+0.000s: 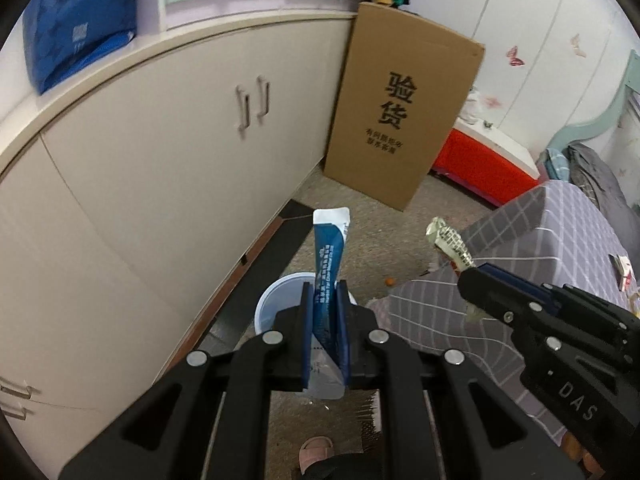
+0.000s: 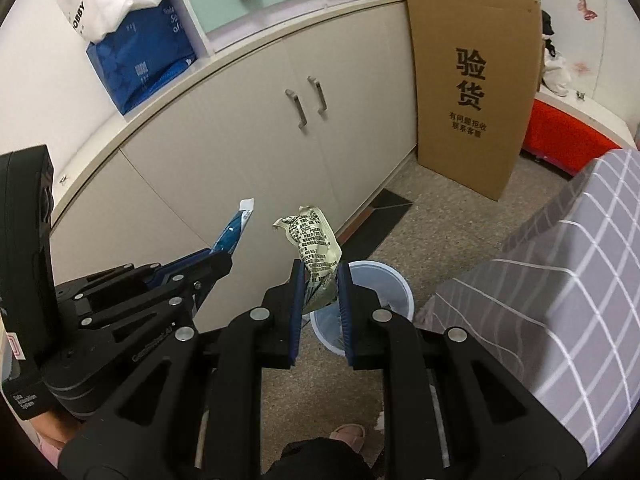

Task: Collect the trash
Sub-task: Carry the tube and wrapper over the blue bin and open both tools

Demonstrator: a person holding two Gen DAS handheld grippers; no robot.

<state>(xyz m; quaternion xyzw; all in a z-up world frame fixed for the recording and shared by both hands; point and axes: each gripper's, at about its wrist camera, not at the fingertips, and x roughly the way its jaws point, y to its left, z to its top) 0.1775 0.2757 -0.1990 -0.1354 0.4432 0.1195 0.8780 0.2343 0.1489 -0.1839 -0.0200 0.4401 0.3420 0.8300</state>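
Our left claw (image 1: 325,290) is clamped on a blue and white sachet (image 1: 330,256), which sticks up past the tips with its white end on top. Our right claw (image 2: 322,270) is pinched on a crumpled printed wrapper (image 2: 316,248) that also stands up between the pads. The 2 claws hang side by side, near each other but apart, both angled down toward the floor.

Just below and beyond the tips we see a pale round trash bin (image 2: 394,284), open-topped, standing on the speckled floor (image 2: 452,220). A dark mat (image 2: 380,216) lies along the foot of the cream cabinets (image 2: 256,152). A tall cardboard box (image 2: 472,88) leans upright against the cabinet end. A grey checked cloth (image 2: 560,280) covers the furniture to our right. A pink slipper (image 2: 350,432) shows at the bottom edge.
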